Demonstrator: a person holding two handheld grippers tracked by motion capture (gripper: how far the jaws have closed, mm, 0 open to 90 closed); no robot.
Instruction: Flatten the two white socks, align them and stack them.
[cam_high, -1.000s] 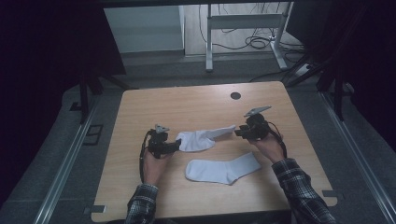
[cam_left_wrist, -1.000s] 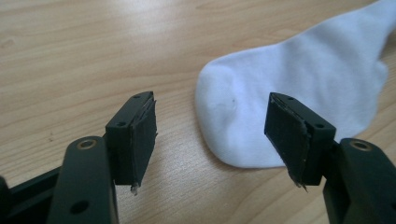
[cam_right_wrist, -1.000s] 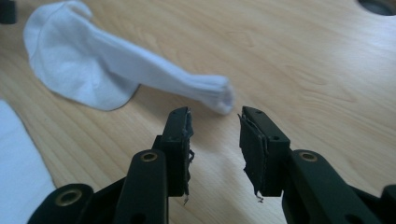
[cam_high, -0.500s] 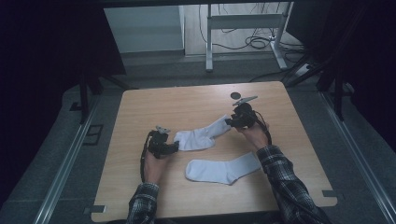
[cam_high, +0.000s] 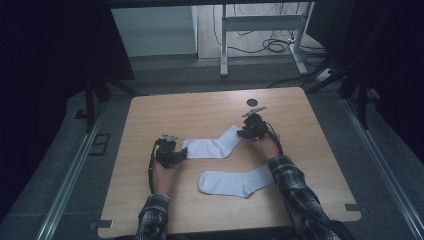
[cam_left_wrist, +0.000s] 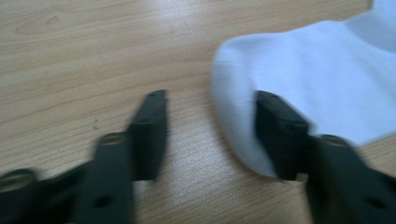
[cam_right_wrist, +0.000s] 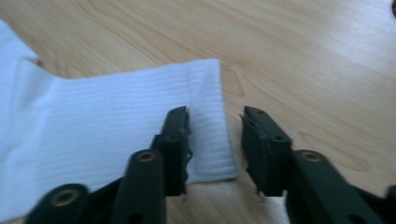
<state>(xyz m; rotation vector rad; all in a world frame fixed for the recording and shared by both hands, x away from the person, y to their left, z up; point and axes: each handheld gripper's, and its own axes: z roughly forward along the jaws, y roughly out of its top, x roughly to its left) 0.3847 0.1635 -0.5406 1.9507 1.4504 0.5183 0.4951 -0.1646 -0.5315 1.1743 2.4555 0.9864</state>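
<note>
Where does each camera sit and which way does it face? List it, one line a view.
High view: above the person's side, looking forward and down on the table; forearms and both tongs show.
Left gripper view: rides the left tongs, looking down at the far sock's toe.
Right gripper view: rides the right tongs, looking down at its cuff.
Shared: all three show the far sock.

A light wooden table (cam_high: 200, 112) with rounded corners carries two white socks; the far sock (cam_high: 212, 146) lies flat near the middle, its cuff angled toward the far right; the near sock (cam_high: 235, 182) lies flat just beside it, closer to the person; a small dark disc (cam_high: 251, 102) sits by the far edge.
</note>
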